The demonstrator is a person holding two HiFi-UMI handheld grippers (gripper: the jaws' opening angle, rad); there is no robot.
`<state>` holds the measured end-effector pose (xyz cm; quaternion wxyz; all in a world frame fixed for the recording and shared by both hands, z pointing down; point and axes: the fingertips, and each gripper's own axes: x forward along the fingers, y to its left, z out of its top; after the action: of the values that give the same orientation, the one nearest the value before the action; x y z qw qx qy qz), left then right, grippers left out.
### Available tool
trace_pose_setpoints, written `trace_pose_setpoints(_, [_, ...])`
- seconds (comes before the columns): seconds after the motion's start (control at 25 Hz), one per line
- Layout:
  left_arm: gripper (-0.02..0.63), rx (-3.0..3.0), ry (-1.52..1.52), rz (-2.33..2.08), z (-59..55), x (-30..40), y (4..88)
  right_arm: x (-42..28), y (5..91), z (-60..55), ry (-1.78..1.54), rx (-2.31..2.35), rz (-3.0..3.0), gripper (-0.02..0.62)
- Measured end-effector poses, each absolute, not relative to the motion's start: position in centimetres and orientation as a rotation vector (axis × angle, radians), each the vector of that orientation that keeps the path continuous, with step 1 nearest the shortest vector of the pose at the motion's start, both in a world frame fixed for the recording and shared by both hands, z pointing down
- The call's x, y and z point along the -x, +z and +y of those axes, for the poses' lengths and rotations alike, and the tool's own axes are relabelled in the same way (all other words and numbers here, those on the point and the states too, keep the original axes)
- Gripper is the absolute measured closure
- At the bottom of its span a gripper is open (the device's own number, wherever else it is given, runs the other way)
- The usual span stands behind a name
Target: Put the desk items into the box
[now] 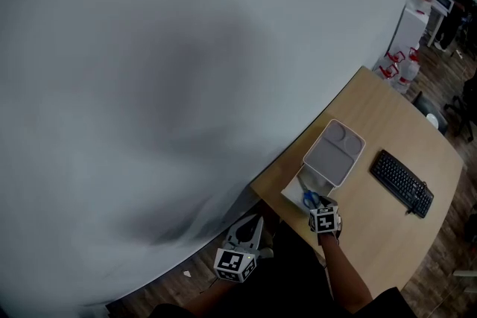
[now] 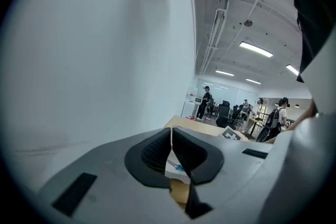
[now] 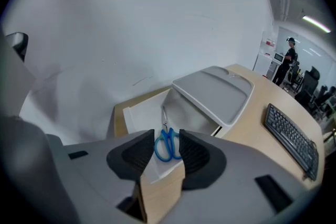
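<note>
Right gripper [image 3: 167, 136] jaws are spread wide, empty, above the open box [image 3: 136, 118]; blue scissors [image 3: 168, 147] are already laid inside; left gripper [image 2: 171, 136] is pinched closed on nothing, off the desk [image 1: 387, 234] at 8 o'clock; only a keyboard [image 1: 402, 182] is left out, so completion is judged near; the box is crowded by the wall [image 1: 149, 48] at 10 o'clock; free room is left toward 4 o'clock.

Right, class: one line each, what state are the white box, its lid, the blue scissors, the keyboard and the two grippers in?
white plastic box: open, scissors inside.
white box lid: raised, tilted.
blue-handled scissors: blades closed, lying in the box, not gripped.
black keyboard: on the desk, outside the box.
right gripper: jaws apart, empty, above the scissors.
left gripper: jaws together, empty.
</note>
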<state>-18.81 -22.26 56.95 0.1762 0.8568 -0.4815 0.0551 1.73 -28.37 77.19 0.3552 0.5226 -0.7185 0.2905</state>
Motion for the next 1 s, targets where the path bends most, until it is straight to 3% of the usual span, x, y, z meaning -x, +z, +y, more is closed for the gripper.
trace_pose_setpoints(0.2, [0.584, -2.392, 0.067, -1.304, -19.7, 18.3, 56.7, -1.7, 72.1, -26.0, 0.715, -1.452, -1.93, 0.424])
trace_pose_setpoints(0.4, [0.584, -2.365, -0.009, -1.241, -15.8, 17.6, 55.3, -1.5, 67.1, -21.4, 0.639, -1.516, -2.043, 0.522])
trace_pose_setpoints(0.68, [0.584, -2.392, 0.015, -1.151, -12.5, 16.0, 57.5, -2.1, 66.0, -15.3, 0.663, -1.621, -2.059, 0.534])
trace_pose_setpoints(1.0, [0.584, -2.475, 0.074, -1.101, -9.7, 14.5, 53.4, -4.1, 59.7, -10.8, 0.56, -1.787, -2.112, 0.534])
